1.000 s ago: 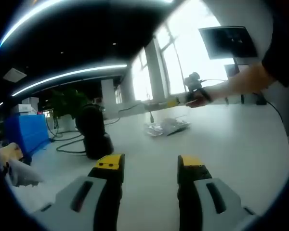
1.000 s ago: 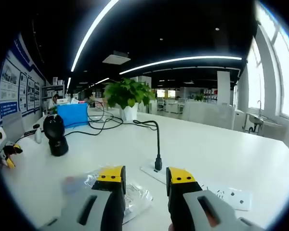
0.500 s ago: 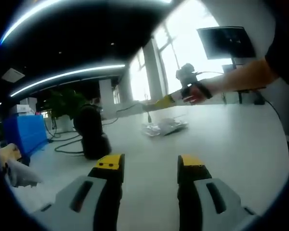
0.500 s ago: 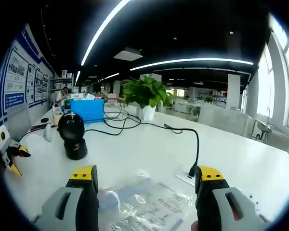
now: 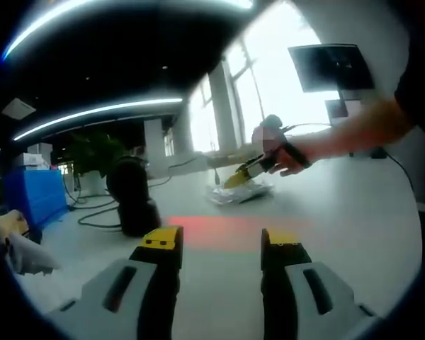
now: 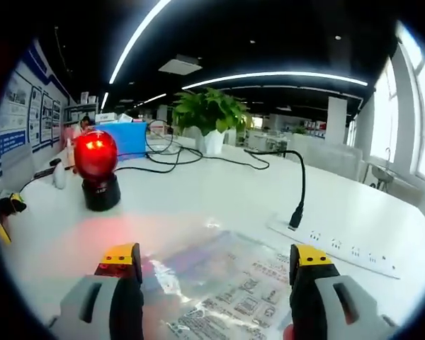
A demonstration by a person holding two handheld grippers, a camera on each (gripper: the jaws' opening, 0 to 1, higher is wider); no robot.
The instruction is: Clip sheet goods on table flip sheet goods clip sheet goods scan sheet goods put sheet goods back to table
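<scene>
The sheet goods are a clear plastic bag with printed text (image 6: 227, 283), lying flat on the white table (image 6: 219, 191). My right gripper (image 6: 216, 258) is open wide just above it, a yellow-tipped jaw on either side, nothing gripped. In the left gripper view the same bag (image 5: 230, 193) lies far off, and a hand holds the right gripper (image 5: 239, 177) with its tips down at the bag. The black ball-headed scanner (image 6: 95, 166) glows red, casting red light on the table (image 5: 227, 223). My left gripper (image 5: 219, 244) is open and empty, low over the table.
A white power strip (image 6: 340, 244) with a plugged black cable (image 6: 295, 216) lies right of the bag. A potted plant (image 6: 209, 113) and blue box (image 6: 124, 138) stand at the back with loose cables. The scanner (image 5: 131, 198) stands left of my left gripper.
The right gripper's jaws opened wide and came down close over the bag. The scanner lit up red. The left gripper has stayed where it was.
</scene>
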